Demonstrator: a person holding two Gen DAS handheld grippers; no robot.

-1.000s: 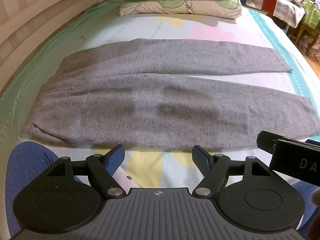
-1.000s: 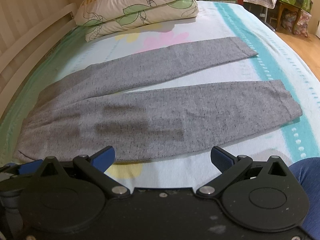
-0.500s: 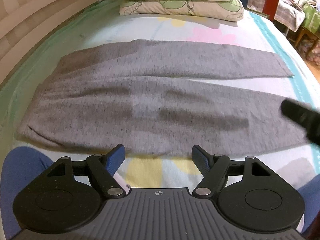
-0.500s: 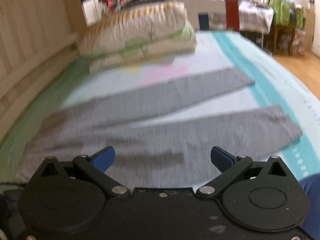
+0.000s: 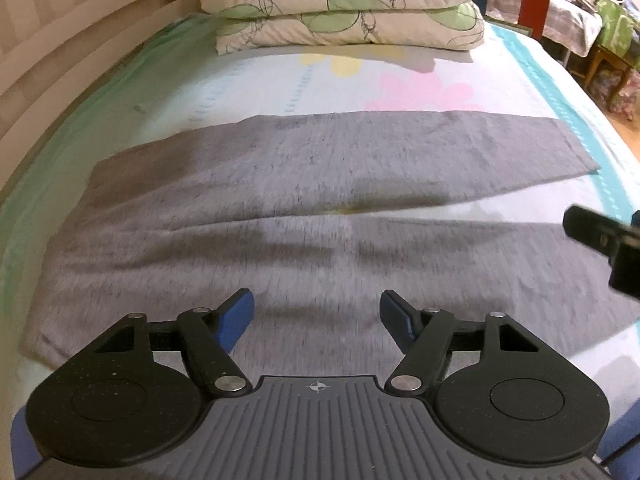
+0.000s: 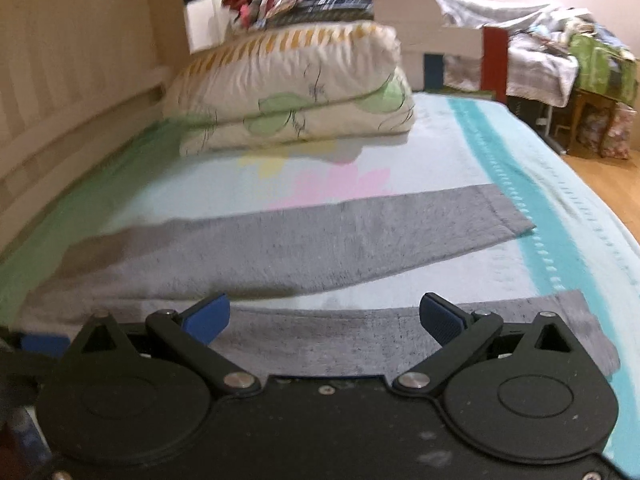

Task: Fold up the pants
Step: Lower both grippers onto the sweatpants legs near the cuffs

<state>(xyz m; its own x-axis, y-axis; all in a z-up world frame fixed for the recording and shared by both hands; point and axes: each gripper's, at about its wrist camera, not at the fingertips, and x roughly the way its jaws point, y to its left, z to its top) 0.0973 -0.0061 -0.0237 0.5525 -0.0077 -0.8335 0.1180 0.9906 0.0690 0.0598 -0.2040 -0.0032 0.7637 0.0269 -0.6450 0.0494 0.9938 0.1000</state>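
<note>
1. Grey knit pants (image 5: 280, 216) lie flat across the bed (image 5: 520, 92), waist to your left, both legs running right and splayed apart, with sheet showing between them.
2. Your left gripper (image 5: 316, 316) hangs over the near leg close to the waist. Its jaws are closing, but they are still spread and nothing sits between the pads (image 5: 236, 316).
3. Your right gripper (image 6: 324, 318) is over the near leg toward the cuff (image 6: 580, 320), jaws spread wide, nothing pinched.
4. Likely next step, as I judge it: pinch the near leg's edge at both ends and carry it over the far leg (image 6: 320, 240).
5. Risks:
   - Closing while above the cloth grabs nothing, or only the top layer, so the leg peels open.
   - Pinching too deep may catch the sheet as well.
   - Uneven lifting by your two hands would skew the fold, as the legs are not parallel.
   - Soft knit sags between grips; the middle may drag and wrinkle.
6. Pillows (image 5: 344, 4) sit well beyond the pants, out of the way.
</note>
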